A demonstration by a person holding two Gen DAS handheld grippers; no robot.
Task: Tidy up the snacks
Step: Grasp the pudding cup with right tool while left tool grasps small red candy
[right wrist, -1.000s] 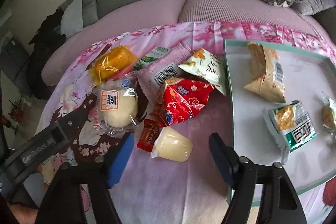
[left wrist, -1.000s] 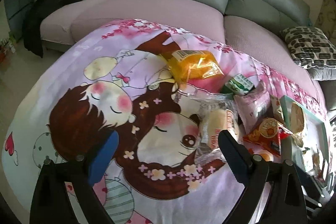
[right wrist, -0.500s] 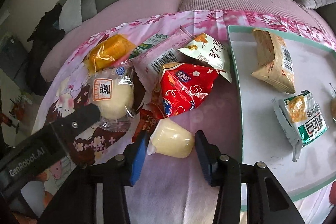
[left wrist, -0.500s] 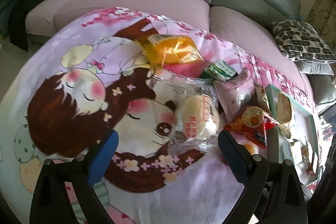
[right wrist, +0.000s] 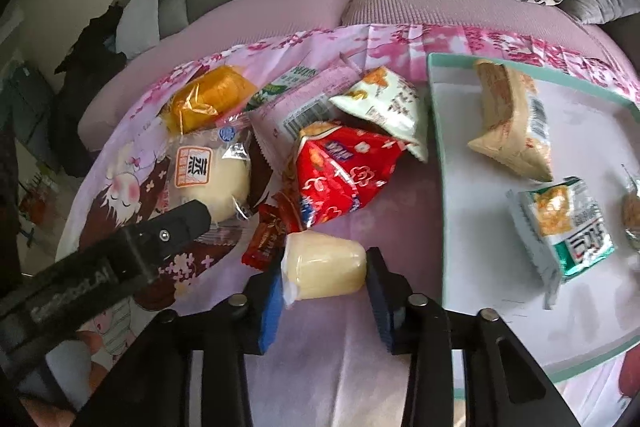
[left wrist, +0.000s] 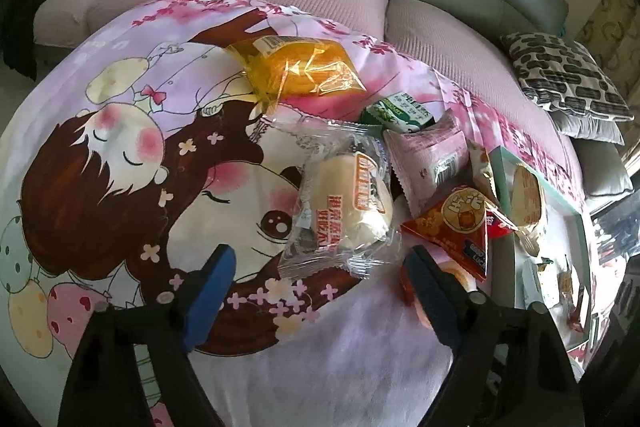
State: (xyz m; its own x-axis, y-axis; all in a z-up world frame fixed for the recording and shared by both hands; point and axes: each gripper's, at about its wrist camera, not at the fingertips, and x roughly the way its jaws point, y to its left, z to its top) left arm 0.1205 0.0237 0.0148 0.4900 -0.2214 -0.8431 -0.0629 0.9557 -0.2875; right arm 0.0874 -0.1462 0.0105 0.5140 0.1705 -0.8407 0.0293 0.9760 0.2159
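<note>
The right gripper (right wrist: 325,277) was seen low in the right wrist frame, its jaws having just been closing, pads pressed on both ends of the pale jelly cup (right wrist: 323,264). The cup lay on its side on the cloth, just left of the tray (right wrist: 436,163). The left gripper (left wrist: 320,269) was held wide apart at lower centre of the left wrist frame, jaws having narrowed a little, nothing clamped; the wrapped bun (left wrist: 344,205) lay just ahead of the tips.

Risks were judged as follows. The cup was gripped end to end on a soft wall, so it could squirt out or be crushed if squeezed harder. The small red sachet (right wrist: 266,241), touching the cup, could be dragged along. The bun's loose wrapper could be pinched without the bun.

Counts, right wrist frame: one cup held; seven packets loose left of the tray; two packets plainly on the tray, a third cut off at the right edge.
</note>
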